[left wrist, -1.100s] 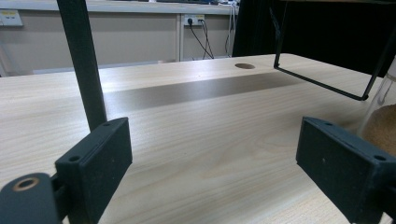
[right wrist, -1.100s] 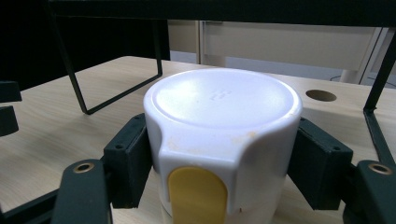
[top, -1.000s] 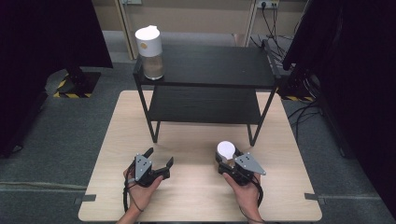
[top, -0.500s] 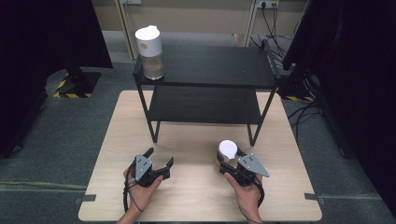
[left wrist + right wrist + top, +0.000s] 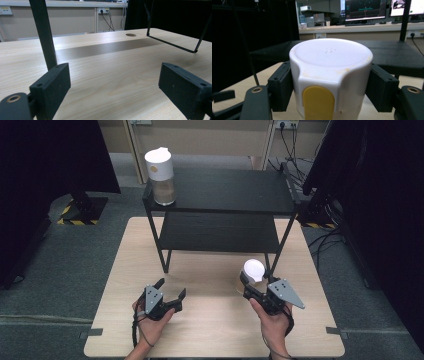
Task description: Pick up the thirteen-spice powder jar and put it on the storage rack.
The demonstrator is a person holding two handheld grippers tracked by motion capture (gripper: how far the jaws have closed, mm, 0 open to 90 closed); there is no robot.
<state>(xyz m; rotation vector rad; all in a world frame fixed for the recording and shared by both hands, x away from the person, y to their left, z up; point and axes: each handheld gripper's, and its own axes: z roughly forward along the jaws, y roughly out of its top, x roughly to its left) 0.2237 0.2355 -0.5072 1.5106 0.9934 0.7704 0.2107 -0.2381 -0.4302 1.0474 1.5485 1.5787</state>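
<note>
Lifted a little since the earlier frames: right gripper (image 5: 253, 281) and the white-capped jar (image 5: 253, 269) clamped in it, now slightly higher and nearer the right front leg of the black shelf (image 5: 225, 190). Left gripper (image 5: 170, 290) unmoved.

Far left on the shelf's top board: second jar (image 5: 160, 170), upright, white cap over a clear body with pale contents. Well apart from both hands.

Near left on the wooden table (image 5: 210, 320): left gripper held low in the left hand (image 5: 150, 320), jaws spread wide, nothing between them. Seen in the left gripper view over bare wood, with one black shelf leg (image 5: 45, 32) rising just beyond the left jaw.

Near right: right hand (image 5: 274, 325) holding the right gripper with its grey three-cornered plate on top. Jaws closed on the jar, one pad pressed against each side of the white cap (image 5: 330, 67). Yellow tab (image 5: 318, 102) on the cap facing the camera in the right gripper view. Jar upright, just in front of the shelf's lower board, near the table's right side.
</note>
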